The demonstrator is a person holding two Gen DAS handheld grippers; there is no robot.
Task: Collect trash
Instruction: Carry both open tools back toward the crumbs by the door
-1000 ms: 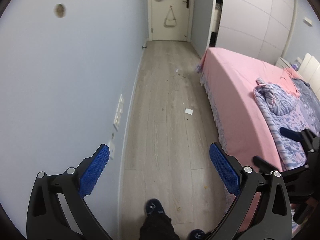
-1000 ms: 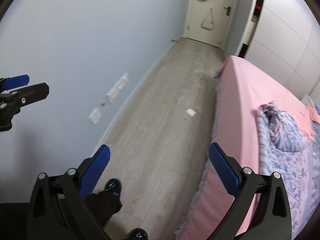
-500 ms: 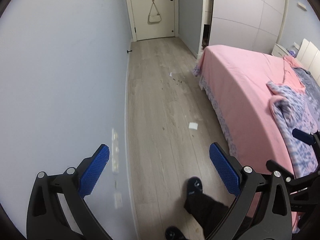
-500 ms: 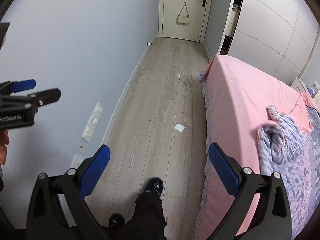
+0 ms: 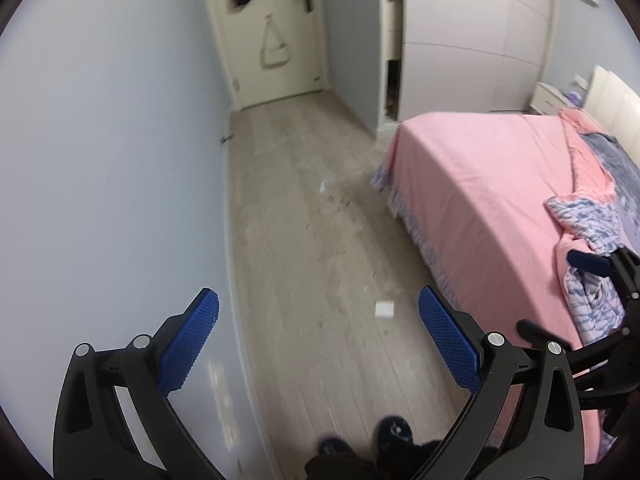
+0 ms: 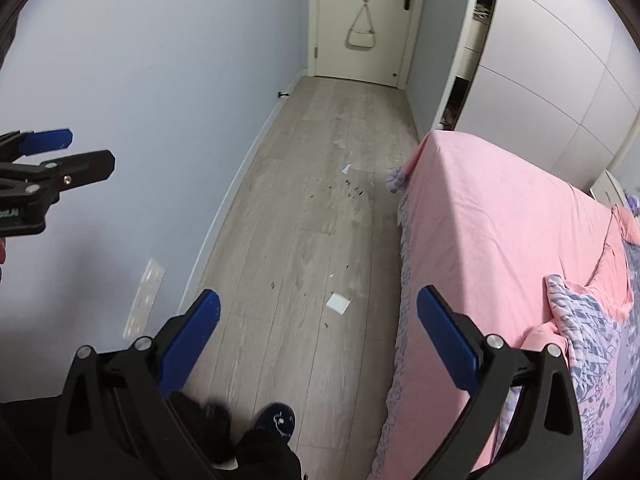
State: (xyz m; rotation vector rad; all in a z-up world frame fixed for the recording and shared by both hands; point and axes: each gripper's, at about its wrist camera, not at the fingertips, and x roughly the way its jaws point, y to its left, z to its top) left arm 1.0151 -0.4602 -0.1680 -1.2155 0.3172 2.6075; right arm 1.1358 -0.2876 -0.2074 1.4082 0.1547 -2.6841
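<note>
Left gripper [image 5: 318, 330]: held above the floor, close to the wall; fingers [image 5: 188, 344] spread wide with nothing between them.
Right gripper [image 6: 318, 330]: held above the floor near the bed edge; fingers [image 6: 446, 336] spread wide, holding nothing.
Cross-view: each gripper appears at the edge of the other's camera, the left one at the left edge of the right wrist view, the right one at the right edge of the left wrist view.
White paper scrap [image 6: 338, 304]: flat on the floor, ahead of both grippers, near the side of the bed and apart from it; touched by neither gripper.
Second paper scrap [image 6: 346, 168]: smaller, farther down the corridor, near the foot corner of the bed.
Dark crumbs [image 6: 352, 188]: scattered on the floor just beside the second scrap.
Floor [image 6: 296, 240]: pale wood planks running to the door, between wall and bed.
Bed [image 6: 500, 240]: pink cover, on the right; a blue patterned blanket [image 6: 592, 320] bunched on top.
Wall [image 6: 140, 100]: pale blue, on the left; a socket plate [image 6: 146, 300] low down.
Door [image 6: 360, 20]: closed, at the corridor end; a cream handbag [image 6: 362, 36] hangs on it.
Wardrobe [image 6: 560, 80]: white panels beyond the bed.
Operator's feet [image 6: 276, 420]: dark slippers at the bottom edge.
</note>
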